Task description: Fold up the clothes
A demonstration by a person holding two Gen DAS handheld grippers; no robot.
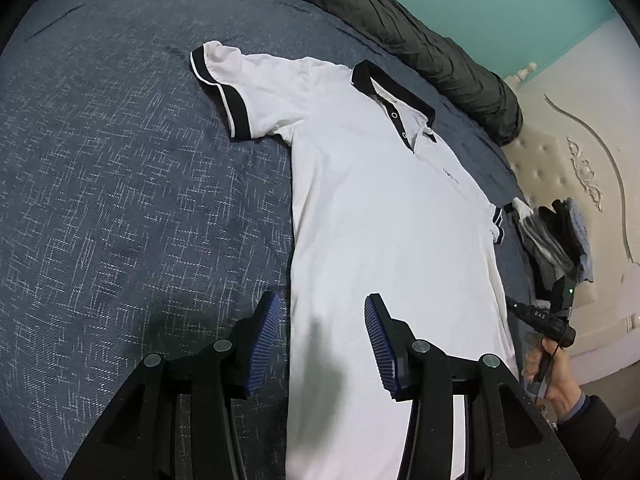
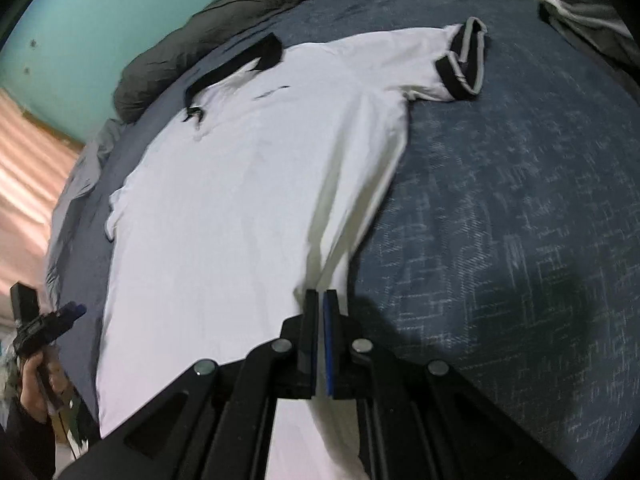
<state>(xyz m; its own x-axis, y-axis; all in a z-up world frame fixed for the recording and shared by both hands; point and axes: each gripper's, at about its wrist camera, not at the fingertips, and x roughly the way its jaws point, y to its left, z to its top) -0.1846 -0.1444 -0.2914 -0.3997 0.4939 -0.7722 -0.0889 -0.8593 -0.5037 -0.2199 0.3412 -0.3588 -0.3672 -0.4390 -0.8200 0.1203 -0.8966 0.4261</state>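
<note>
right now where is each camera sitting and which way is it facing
Left wrist: on the left gripper, angled down the white polo shirt toward its collar; open fingers straddle the shirt's edge; the other hand shows at right.
Right wrist: on the right gripper, angled down over the shirt's opposite side; jaws shut on a pinched fold of shirt; the other hand shows at left.
Shared: shirt, blue bedspread, grey duvet, teal wall.

We see the polo shirt (image 1: 372, 208) lying flat on the bed (image 1: 120, 200), collar toward the rolled duvet (image 1: 400, 20) along the far edge; a clothes pile (image 1: 560, 236) sits right of it by the headboard (image 1: 580, 160), our left tongs (image 1: 320, 344) over its hem
</note>
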